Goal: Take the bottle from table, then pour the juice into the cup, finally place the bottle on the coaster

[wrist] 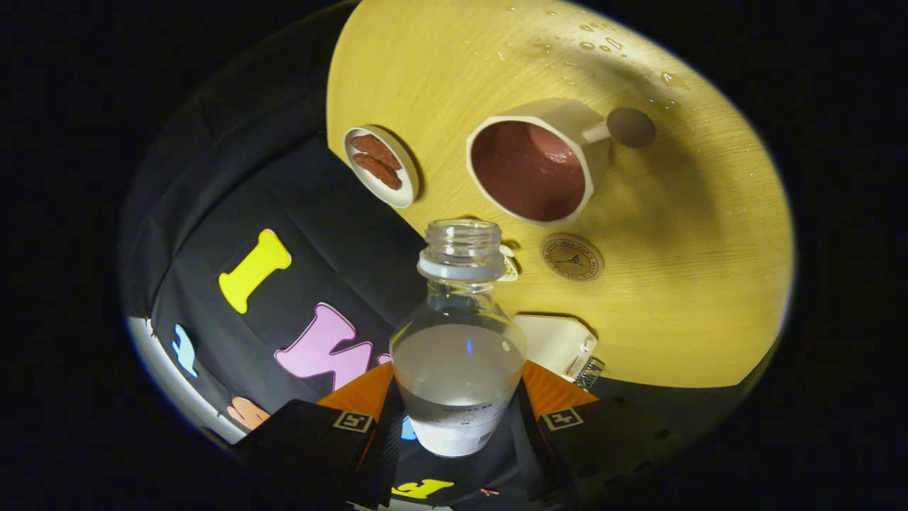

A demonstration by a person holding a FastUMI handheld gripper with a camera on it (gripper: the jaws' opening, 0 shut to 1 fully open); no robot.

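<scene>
My gripper (457, 415) is shut on a clear bottle (457, 355), one finger pressing on each side of its body. The bottle has no cap, and its open neck (462, 245) points ahead toward the table. Pale liquid fills the lower part of the bottle. Beyond the neck stands a cream mug (539, 163) with a dark reddish inside and a handle on the far side. A round brown coaster (572, 257) lies on the wooden table (695, 284) just beside the bottle's neck, nearer to me than the mug. The view is tilted.
A small white dish (381, 165) with brown snacks sits at the table's edge, left of the mug. A white boxy object (557, 341) lies near the bottle's shoulder. Water drops (596, 42) dot the far tabletop. A dark round spot (630, 127) lies by the mug's handle.
</scene>
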